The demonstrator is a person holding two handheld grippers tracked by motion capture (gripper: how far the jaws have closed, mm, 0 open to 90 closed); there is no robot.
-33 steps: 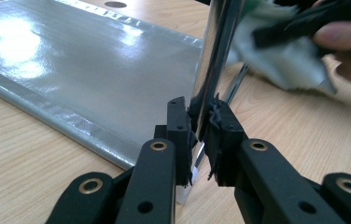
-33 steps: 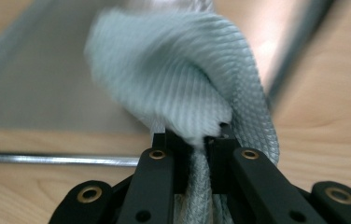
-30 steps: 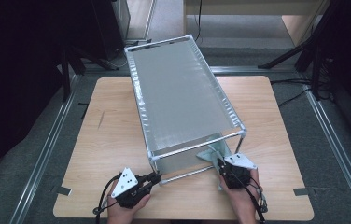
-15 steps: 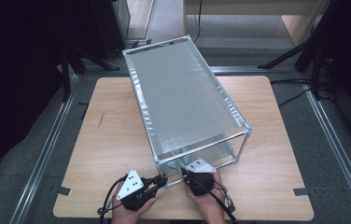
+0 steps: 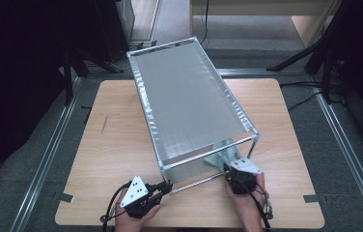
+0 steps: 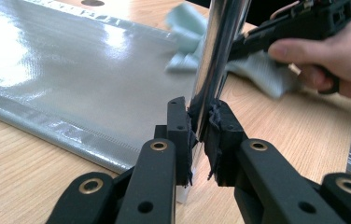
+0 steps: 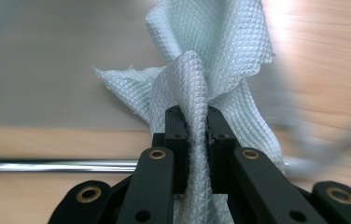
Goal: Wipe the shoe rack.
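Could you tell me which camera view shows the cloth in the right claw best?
The right gripper view: the cloth is close, its waffle weave clear, pinched between the jaws of the right claw. The left gripper view shows it farther off, partly behind the chrome post; the high view shows little.

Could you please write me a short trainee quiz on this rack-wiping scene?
1. True or false: the left gripper is shut on a chrome post of the rack.
2. What does the right gripper hold: A a sponge, B a white cloth, C a brush?
3. What does the rack stand on?

Key: 1 true. 2 B. 3 The wooden table.
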